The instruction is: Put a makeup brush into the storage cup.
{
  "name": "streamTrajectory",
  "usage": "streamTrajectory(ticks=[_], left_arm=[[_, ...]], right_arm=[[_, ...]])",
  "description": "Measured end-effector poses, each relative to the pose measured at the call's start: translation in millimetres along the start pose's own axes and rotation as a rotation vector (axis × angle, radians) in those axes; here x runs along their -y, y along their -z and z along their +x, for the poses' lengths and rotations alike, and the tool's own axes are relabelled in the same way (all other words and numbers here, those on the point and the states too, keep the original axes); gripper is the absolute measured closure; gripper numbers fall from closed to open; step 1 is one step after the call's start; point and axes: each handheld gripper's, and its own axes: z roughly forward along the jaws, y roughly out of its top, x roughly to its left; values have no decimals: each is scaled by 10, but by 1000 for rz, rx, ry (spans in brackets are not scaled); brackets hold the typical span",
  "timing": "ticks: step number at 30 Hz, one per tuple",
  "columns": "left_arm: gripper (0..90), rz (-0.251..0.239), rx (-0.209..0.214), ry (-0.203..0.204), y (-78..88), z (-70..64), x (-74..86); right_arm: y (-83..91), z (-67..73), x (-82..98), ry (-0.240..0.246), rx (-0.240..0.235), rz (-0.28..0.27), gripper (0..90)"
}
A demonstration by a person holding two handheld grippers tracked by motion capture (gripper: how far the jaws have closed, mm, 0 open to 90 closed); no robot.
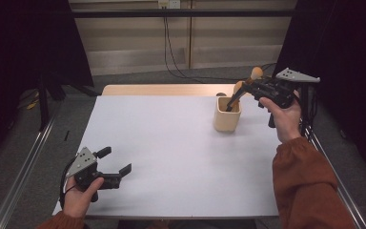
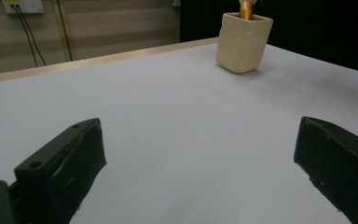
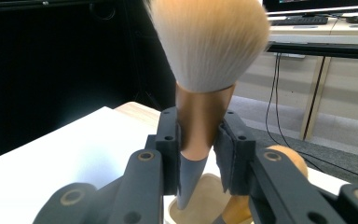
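- A white table [image 1: 171, 157] stands before me, with dark curtains on both sides, a pale panelled wall beyond, and cables hanging from a wall socket.
- My right gripper [image 3: 198, 140] is clamped on a makeup brush [image 3: 205, 70]: the pads press the coppery ferrule from both sides, just below the bristles.
- The brush has a big, fluffy head of cream bristles tinged orange at the base, a shiny copper collar, and a grey handle that tapers to a point beneath my jaws.
- That point hangs over the mouth of a beige square holder [image 1: 227, 114], which sits directly below my right gripper at the far right of the table.
- A second brush [image 3: 284, 161] with a rounded wooden-looking end leans in the holder just beside my right jaw, crowding that side of the opening.
- My left gripper [image 1: 112, 164] rests at the near left corner of the table, its jaws spread wide with nothing between them.
- From my left gripper, the holder [image 2: 242, 42] stands well away, ahead and to the right across bare tabletop.
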Motion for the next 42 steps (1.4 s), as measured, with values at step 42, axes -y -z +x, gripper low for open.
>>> streamTrajectory(ticks=[42], left_arm=[[22,8,-3,-16,1,-5,-3]], right_arm=[[-311,-53,367,-6,14,116,727]])
